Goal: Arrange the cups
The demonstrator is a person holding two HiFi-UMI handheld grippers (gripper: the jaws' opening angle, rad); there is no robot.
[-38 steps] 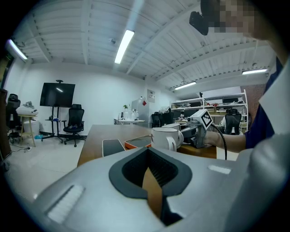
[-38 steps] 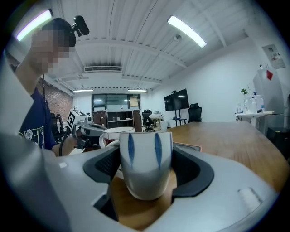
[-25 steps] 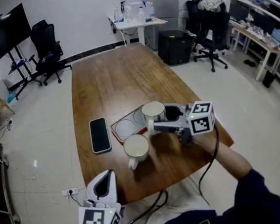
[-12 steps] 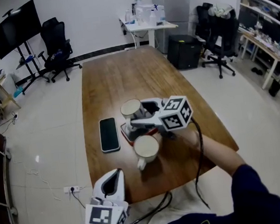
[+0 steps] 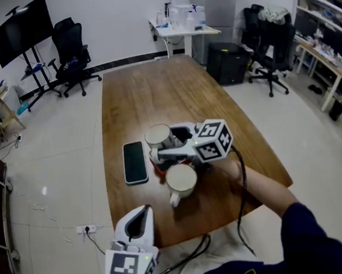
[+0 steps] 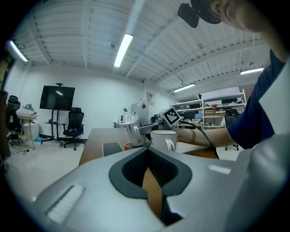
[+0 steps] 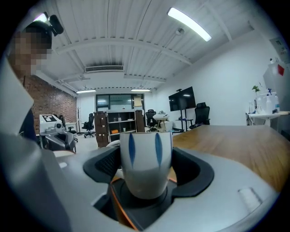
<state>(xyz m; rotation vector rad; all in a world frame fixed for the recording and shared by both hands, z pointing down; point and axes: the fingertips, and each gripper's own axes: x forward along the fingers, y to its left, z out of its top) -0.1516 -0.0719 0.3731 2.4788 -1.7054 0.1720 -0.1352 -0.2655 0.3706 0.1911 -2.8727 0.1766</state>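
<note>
Wooden tabletop [image 5: 155, 98] in an office carried the cups. Between the right gripper's [image 5: 162, 146] fingers stood the striped cup [image 7: 145, 158], upright, long axis vertical, mouth up. The jaws were spread wide, with both pads pressed against its sides. Just beside those fingers, on the person's side, sat a second cup [image 5: 181, 178], its handle toward the person. The left gripper [image 5: 143, 212] hung off the table edge, fingers together, empty.

Bright, even light comes from long ceiling tubes [image 6: 123, 50], visible in both gripper views. The wooden tabletop [image 5: 155, 98] shows a soft sheen and only faint shadows. All views bend strongly at the edges, and the gripper views have black corners. The near cup [image 7: 145, 163] looks slightly soft, perhaps out of focus.
</note>
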